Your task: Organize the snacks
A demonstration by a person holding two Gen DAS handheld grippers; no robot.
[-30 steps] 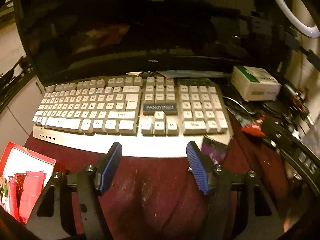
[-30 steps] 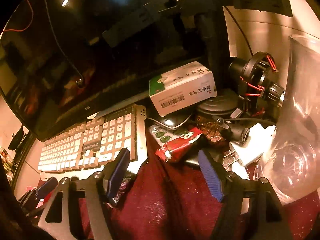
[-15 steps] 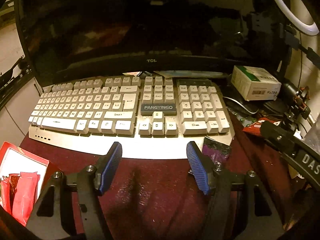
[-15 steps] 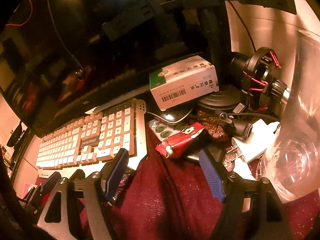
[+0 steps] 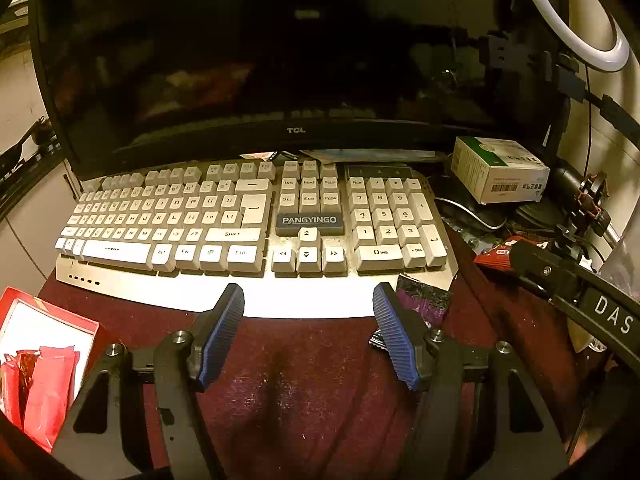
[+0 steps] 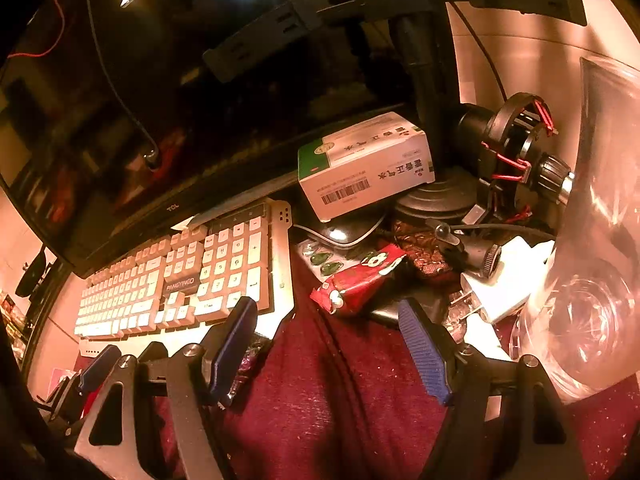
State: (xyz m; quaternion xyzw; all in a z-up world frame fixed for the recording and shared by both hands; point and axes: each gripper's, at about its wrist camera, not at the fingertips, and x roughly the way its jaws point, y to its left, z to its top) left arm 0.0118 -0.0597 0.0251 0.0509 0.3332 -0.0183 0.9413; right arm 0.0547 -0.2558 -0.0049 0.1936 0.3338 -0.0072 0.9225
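A red snack packet [image 6: 360,278] lies on the dark red cloth right of the keyboard, just beyond my open, empty right gripper [image 6: 326,334]; it also shows in the left wrist view [image 5: 498,256]. A purple-black snack packet [image 5: 424,300] lies at the keyboard's front right corner, beside the right finger of my open, empty left gripper [image 5: 306,320]; in the right wrist view it [image 6: 250,360] sits partly behind the left finger. A red box [image 5: 48,332] holding red packets [image 5: 44,384] is at the lower left.
A white keyboard [image 5: 248,220] and a dark monitor [image 5: 280,60] fill the back. A white and green carton [image 6: 364,164], a lamp base, cables, a white plug [image 6: 508,284] and a large glass vessel [image 6: 592,260] crowd the right side.
The left gripper view has shifted slightly, with the keyboard and red box lower left. The right gripper has edged forward toward the red packet. Both grippers stay open.
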